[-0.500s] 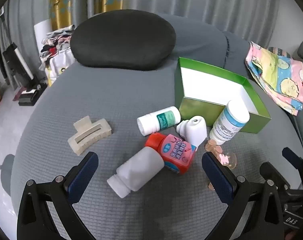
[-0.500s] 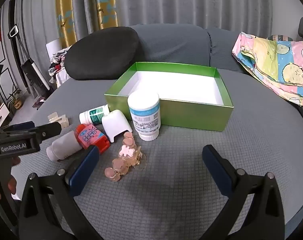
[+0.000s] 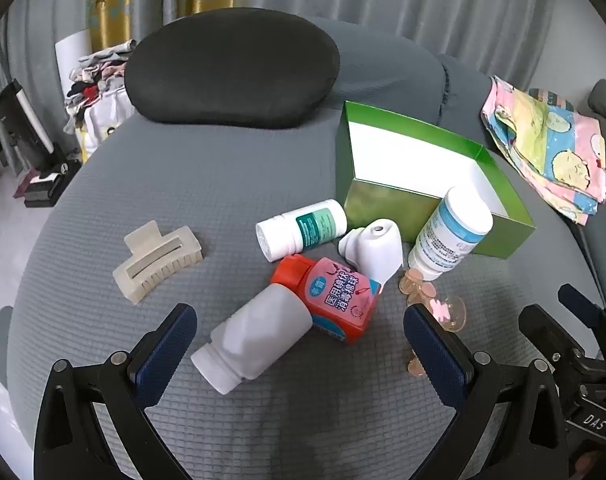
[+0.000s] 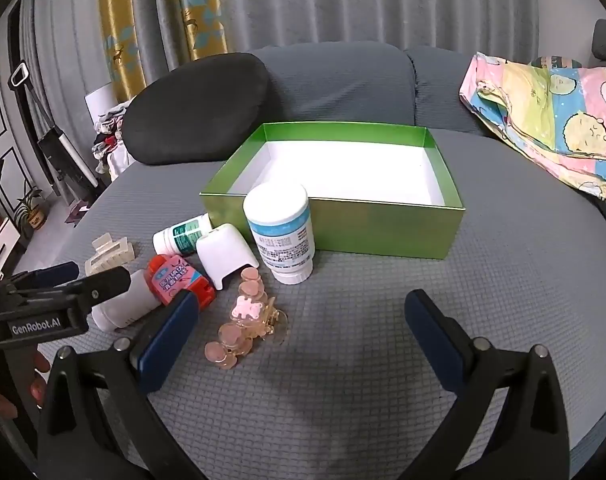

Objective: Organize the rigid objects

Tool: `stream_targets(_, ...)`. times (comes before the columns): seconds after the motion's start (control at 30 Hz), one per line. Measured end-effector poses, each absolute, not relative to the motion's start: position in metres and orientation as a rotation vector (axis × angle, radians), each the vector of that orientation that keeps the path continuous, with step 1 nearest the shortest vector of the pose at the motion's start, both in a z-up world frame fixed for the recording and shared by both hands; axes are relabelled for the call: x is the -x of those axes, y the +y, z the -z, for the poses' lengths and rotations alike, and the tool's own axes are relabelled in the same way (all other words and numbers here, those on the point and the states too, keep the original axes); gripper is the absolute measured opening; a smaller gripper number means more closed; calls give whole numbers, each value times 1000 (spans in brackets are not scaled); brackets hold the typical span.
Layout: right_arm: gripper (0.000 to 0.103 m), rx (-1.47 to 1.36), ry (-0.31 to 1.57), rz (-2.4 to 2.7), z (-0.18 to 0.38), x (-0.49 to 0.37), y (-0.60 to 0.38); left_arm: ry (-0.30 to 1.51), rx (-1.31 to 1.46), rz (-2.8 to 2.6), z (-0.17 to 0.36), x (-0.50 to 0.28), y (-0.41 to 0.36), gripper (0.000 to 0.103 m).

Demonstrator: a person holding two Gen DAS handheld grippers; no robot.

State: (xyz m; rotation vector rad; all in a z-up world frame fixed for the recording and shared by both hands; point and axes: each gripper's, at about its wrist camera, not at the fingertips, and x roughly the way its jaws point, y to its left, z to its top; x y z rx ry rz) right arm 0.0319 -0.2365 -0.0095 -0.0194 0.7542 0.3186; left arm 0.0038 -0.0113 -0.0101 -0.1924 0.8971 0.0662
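A green box [image 3: 387, 200] [image 4: 383, 226] with a white, bare inside stands on the grey cushion. In front of it lie a frosted white bottle [image 3: 259, 336] [image 4: 123, 300], a red-and-pink bottle [image 3: 331, 300] [image 4: 179, 276], a small green-label bottle [image 3: 303, 228] [image 4: 181, 236], a white cap-shaped piece [image 3: 377, 246] [image 4: 225, 252], an upright blue-label jar [image 3: 451, 236] [image 4: 281, 236], a pink hair clip [image 3: 435, 300] [image 4: 245, 316] and a beige claw clip [image 3: 157, 264] [image 4: 109, 256]. My left gripper [image 3: 301, 338] is open, hovering just short of the frosted bottle. My right gripper [image 4: 301, 326] is open beside the pink clip.
A black pillow [image 3: 231, 68] [image 4: 195, 112] leans against the sofa back, and a pastel cartoon cloth [image 3: 551, 148] [image 4: 551, 120] lies at the right. Past the cushion's left edge there is floor with clothes and a stand [image 3: 31, 140]. A person's hand [image 4: 7, 396] holds the left tool.
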Motion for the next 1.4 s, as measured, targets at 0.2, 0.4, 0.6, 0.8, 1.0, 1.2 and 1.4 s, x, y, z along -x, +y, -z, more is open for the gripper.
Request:
stream_targets(0.2,102,26,751,-310,9,-32,-236,897,185,-59,12,-6,-11,103)
stream_targets(0.4,102,25,764,-290,12,-35,-239,894,187,-60,13,-6,-10,103)
stream_targets(0.6,102,23,766,-282,12,-37,-242,895,181,-57,14,-7,-10,103)
stream_targets(0.8,103,20,766,-283,13,-37,-242,892,168,-51,15,-7,-14,103)
stream_targets(1.0,102,16,773,-279,14,-39,-243,902,166,-38,17,-8,-18,103)
stream_targets(1.2,103,13,779,-279,15,-41,-245,915,151,-14,20,-10,-26,103)
stream_targets(1.4,103,-2,827,-308,23,-47,-246,931,123,46,28,-9,-38,103)
